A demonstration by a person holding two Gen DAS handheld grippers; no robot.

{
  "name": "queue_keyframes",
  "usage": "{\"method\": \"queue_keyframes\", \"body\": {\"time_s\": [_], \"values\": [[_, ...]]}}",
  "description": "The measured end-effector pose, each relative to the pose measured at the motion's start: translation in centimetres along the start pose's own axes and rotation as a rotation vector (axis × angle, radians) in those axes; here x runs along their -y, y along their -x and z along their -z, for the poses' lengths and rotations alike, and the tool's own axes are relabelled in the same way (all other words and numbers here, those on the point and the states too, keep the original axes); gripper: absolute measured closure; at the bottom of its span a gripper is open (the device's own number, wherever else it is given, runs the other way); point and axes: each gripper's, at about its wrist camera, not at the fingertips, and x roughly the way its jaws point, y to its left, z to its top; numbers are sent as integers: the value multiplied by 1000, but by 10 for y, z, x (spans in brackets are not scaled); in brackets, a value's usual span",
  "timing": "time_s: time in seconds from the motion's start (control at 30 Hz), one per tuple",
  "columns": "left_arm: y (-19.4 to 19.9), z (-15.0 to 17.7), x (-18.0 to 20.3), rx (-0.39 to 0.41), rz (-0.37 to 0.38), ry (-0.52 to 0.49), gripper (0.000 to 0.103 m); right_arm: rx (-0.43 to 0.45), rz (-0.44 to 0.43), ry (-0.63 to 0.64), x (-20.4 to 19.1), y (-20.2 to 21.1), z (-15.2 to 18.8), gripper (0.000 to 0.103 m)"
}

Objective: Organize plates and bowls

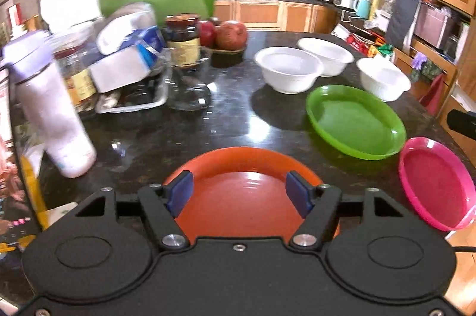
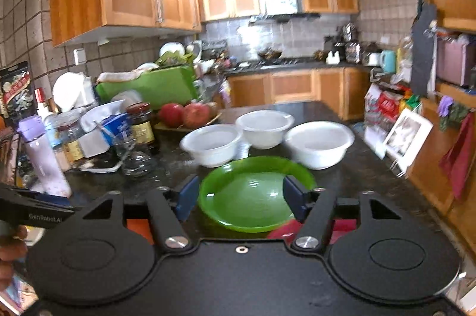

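A dark speckled counter (image 1: 226,119) in a wood-cabinet kitchen carried plates near its front edge; both grippers (image 1: 241,192) (image 2: 241,197) stood spread, empty.

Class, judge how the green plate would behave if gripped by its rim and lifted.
The green plate looks like thin plastic, so probably light and slightly flexible. Its glossy surface may slip between pads. It sits flat on the dark counter, so it would likely slide rather than tip.
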Motion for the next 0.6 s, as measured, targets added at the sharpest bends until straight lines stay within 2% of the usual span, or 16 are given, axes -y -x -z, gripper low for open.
{"method": "queue_keyframes", "body": {"time_s": [0.03, 0.1, 0.23, 0.47, 0.6], "values": [[-1, 0, 8, -4, 8, -8, 32, 1, 3, 2, 8, 3, 1, 23], [-2, -1, 26, -10, 22, -19, 32, -11, -11, -13, 26, 9, 3, 17], [-7, -2, 66, -30, 40, -48, 32, -67, -40, -66, 63, 12, 6, 17], [-23, -4, 127, -73, 60, -41, 32, -53, -25, -146, 129, 20, 12, 17], [-32, -1, 151, -101, 59, -23, 32, -118, -49, -182, 160, 11, 15, 18]]}}
